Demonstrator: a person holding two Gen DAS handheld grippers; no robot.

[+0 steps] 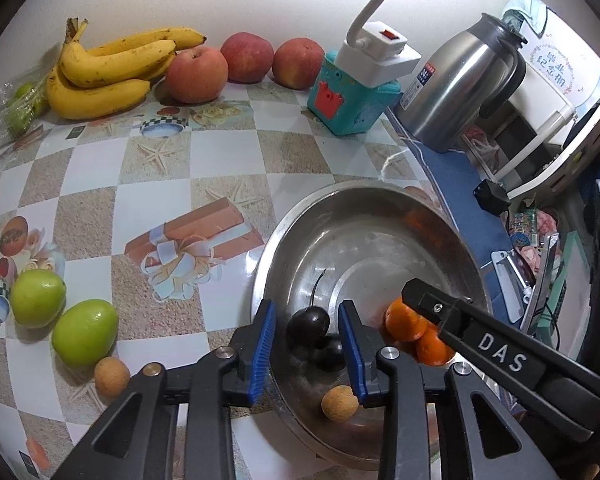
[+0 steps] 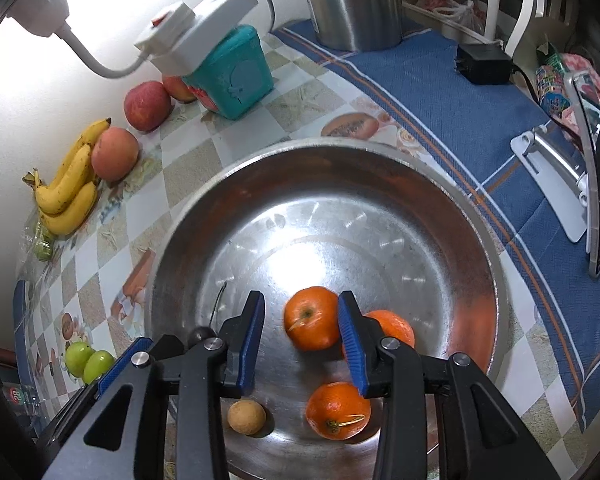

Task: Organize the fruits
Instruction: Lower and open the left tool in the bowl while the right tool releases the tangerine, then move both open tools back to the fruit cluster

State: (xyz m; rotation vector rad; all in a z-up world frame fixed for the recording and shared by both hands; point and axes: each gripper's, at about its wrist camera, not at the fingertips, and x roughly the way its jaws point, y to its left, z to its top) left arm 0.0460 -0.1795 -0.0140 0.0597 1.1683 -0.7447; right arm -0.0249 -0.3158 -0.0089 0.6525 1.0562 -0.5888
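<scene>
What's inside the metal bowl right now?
In the bowl: three oranges, a dark cherry and a longan. The grippers cover part of its floor.

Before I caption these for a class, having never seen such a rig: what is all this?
There is no robot. A person holds a two-finger gripper in each hand, each with a camera looking along its blue-padded fingers. One picture is from the left gripper, the other from the right gripper. Both hang over a steel bowl holding oranges, dark cherries and a small tan fruit. On the table lie bananas, apples and two green fruits. Both grippers are open: a cherry sits between the left one's fingers and an orange between the right's, neither clamped.
</scene>
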